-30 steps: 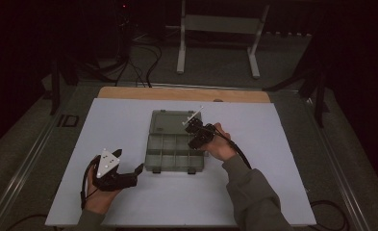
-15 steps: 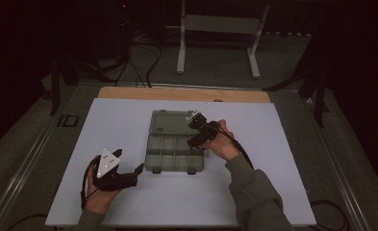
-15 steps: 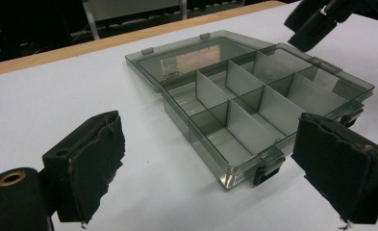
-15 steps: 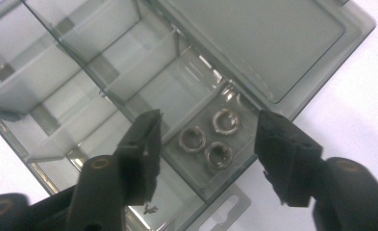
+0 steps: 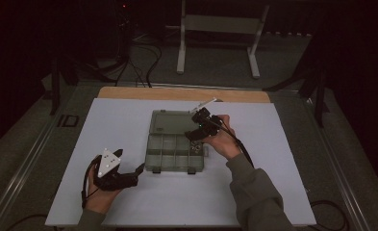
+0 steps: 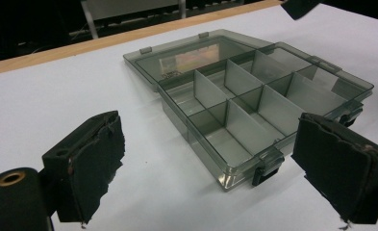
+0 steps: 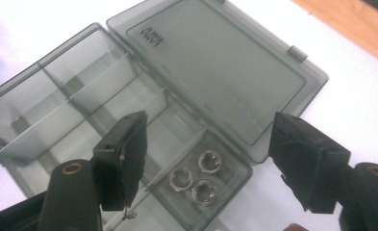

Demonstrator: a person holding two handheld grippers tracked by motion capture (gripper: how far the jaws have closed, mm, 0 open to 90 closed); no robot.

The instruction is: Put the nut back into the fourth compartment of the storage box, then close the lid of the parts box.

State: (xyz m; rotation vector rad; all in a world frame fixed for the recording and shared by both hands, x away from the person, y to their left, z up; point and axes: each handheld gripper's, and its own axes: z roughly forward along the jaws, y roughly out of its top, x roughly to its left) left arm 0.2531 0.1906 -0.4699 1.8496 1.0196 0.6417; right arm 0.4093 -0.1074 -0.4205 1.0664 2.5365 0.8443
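Note:
A smoky transparent compartment box (image 5: 174, 151) lies open in the middle of the white table sheet, its lid (image 5: 170, 121) flat behind it. Three metal nuts (image 7: 196, 180) sit together in one corner compartment; the other compartments (image 6: 234, 130) look empty. My right gripper (image 5: 197, 131) hovers over the box's right side, open, with nothing between its fingers (image 7: 124, 149). The nuts lie just below its jaws in the right gripper view. My left gripper (image 5: 131, 174) rests on the sheet by the box's front left corner, open and pointing at the box (image 6: 254, 101).
The white sheet (image 5: 283, 192) covers most of the table, with a wooden strip (image 5: 182, 94) along its far edge. A white metal stand (image 5: 220, 29) and cables (image 5: 143, 62) are on the dark floor beyond.
My right gripper has shifted only slightly above the box's right side. The left gripper and the box have stayed put.

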